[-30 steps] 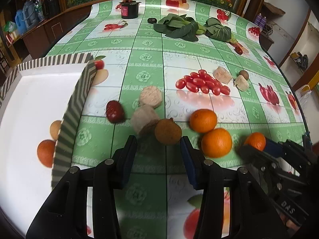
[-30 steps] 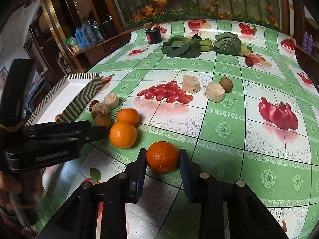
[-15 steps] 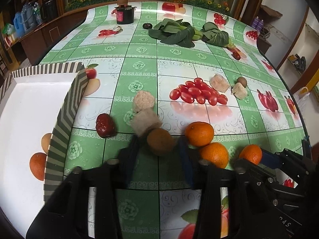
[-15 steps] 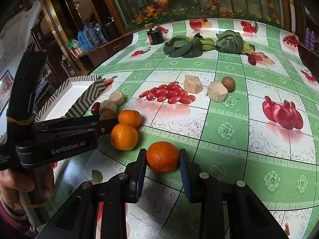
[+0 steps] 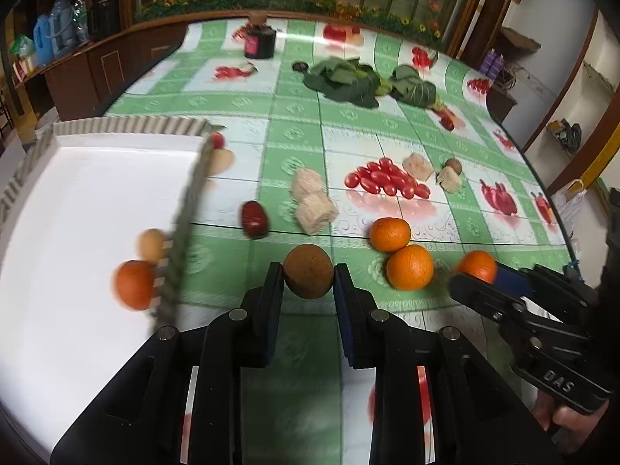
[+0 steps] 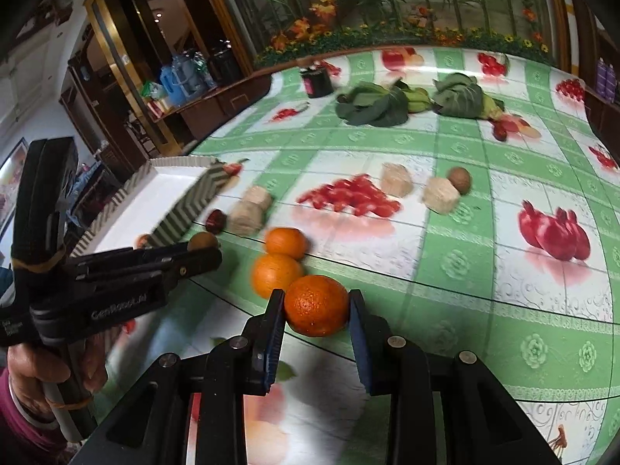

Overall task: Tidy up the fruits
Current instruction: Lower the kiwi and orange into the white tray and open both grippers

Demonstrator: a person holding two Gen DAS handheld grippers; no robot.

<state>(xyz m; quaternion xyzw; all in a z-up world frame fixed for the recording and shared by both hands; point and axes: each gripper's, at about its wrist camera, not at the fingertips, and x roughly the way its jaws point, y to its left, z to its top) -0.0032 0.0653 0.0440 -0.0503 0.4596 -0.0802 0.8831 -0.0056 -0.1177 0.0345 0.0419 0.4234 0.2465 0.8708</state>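
Note:
My left gripper (image 5: 309, 286) has a round brown fruit (image 5: 308, 267) between its jaws, which are closing; both pads press its sides, and it hangs a little above the tablecloth. To its left is a white tray (image 5: 97, 178) with a striped rim, holding an orange (image 5: 133, 285) and a pale fruit (image 5: 151, 244). My right gripper (image 6: 317, 306) is shut on an orange (image 6: 316, 304) low over the table. Two more oranges (image 5: 389, 234) (image 5: 409, 267) lie between the grippers. A dark red fruit (image 5: 254, 219) lies beyond the left gripper.
Two beige blocks (image 5: 314, 213) sit past the brown fruit; two more (image 5: 417, 166) and a small brown fruit (image 5: 452, 164) lie further right. Leafy greens (image 5: 348, 79) and a dark jar (image 5: 259, 40) stand at the back. The table edge (image 5: 558, 213) curves along the right.
The left jaws have closed on the brown fruit and lifted it off the cloth, away from the beige block. The right gripper has stayed put with its orange.

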